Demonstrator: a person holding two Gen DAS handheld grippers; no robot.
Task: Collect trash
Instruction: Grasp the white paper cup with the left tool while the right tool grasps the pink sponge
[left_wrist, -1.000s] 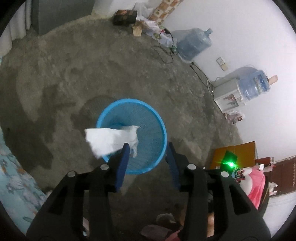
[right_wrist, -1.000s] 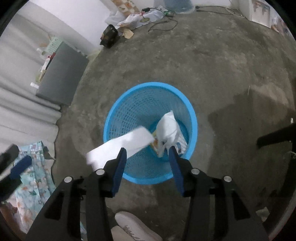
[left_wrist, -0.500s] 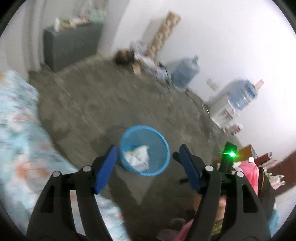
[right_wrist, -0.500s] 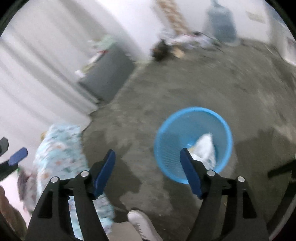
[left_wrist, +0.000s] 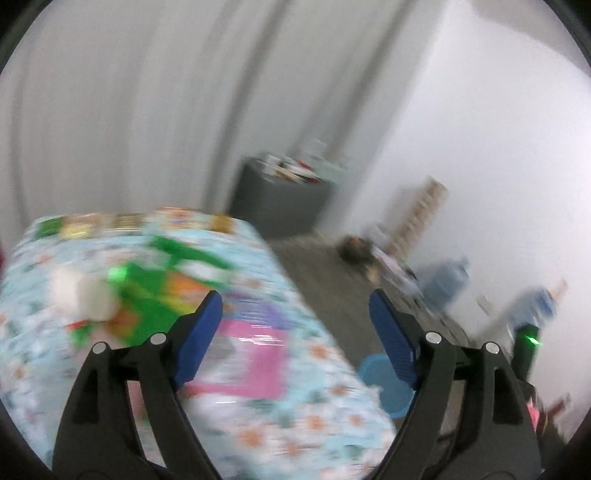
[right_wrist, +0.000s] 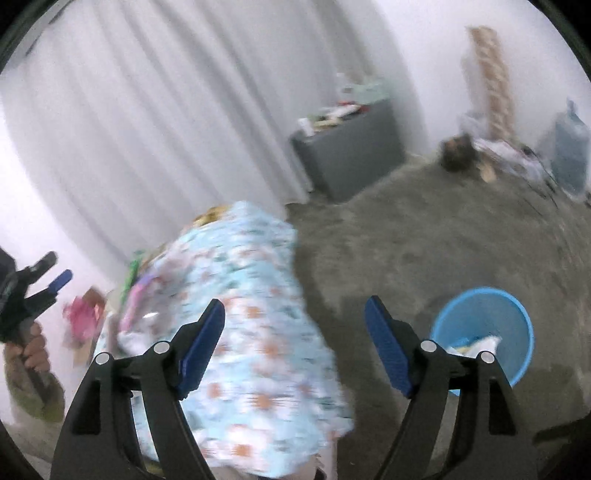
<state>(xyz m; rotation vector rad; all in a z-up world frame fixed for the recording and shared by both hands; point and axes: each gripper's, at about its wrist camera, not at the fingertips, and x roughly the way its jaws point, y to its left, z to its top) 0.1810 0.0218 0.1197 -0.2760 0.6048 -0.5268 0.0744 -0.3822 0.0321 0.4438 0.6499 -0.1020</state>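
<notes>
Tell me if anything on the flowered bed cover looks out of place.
Yes. Bright wrappers lie scattered on the flowered bed cover: green packaging beside a white crumpled piece, and a pink packet nearer the camera. Blur hides what they are. The blue basket on the floor already holds some trash.

Bright, perhaps overexposed; heavy motion blur

- Our right gripper (right_wrist: 293, 349) has just been opening; its blue-padded jaws stand wide with nothing between them.
- At four o'clock the round blue plastic mesh basket (right_wrist: 517, 317) holds crumpled white trash (right_wrist: 480, 345).
- A floral light-blue cloth (right_wrist: 251, 295) fills the centre.
- At nine o'clock our left gripper (right_wrist: 44, 275) shows.
</notes>
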